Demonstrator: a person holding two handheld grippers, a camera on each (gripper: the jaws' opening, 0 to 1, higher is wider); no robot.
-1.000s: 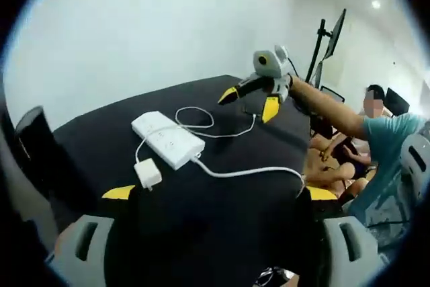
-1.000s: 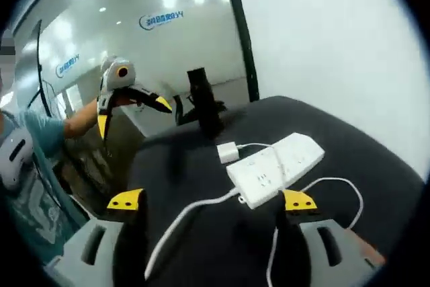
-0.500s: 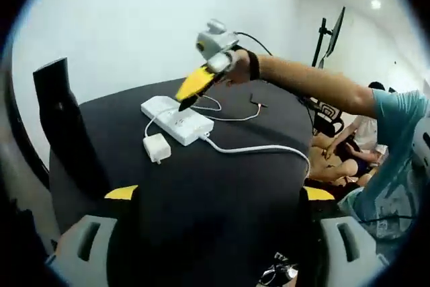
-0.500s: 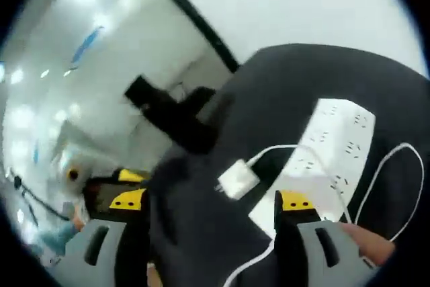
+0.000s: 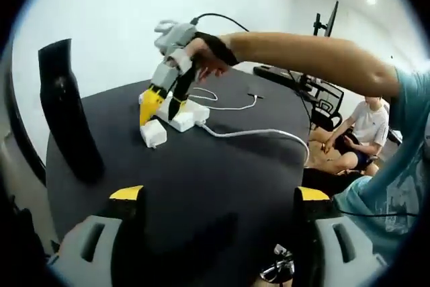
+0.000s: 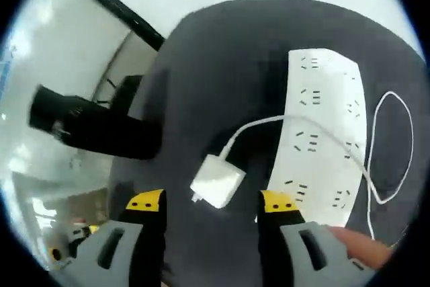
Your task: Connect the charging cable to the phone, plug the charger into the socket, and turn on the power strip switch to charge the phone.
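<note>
— White walls all round, dark round worktop (image 5: 222, 193) in the middle. Over to the left gripper view?

— Looking across the worktop with the left hand-held gripper (image 5: 218, 199) low in the foreground, yellow-tipped jaws spread wide, nothing between them. Far side: right hand-held gripper (image 5: 158, 103) reaching down from an outstretched arm (image 5: 302, 55), yellow tips apart, poised just above the white charger (image 5: 153, 132). Can't tell if touching yet.

— And the power strip?

— White power strip (image 5: 180, 113) just behind the charger, partly hidden by that hand-held gripper. Thick white cord (image 5: 255, 134) running off it toward the worktop's right edge. Thinner charging cable (image 5: 232, 105) looping behind, dark plug end lying loose on the cloth. Black upright stand (image 5: 67, 109) at the left edge. Seated person (image 5: 363, 129) in the background, right side.

— Right gripper view, go.

— Straight down on it. Right hand-held gripper (image 6: 213, 201) open, jaws either side of the charger (image 6: 217, 181), which lies flat on the worktop (image 6: 222, 65) right between the yellow tips, gripping nothing. Charging cable (image 6: 259, 128) leaving the charger and crossing over the power strip (image 6: 326, 132), then curling into a loop at the right. Sockets facing up. Black stand (image 6: 87, 126) off to the left. No phone made out clearly.
</note>
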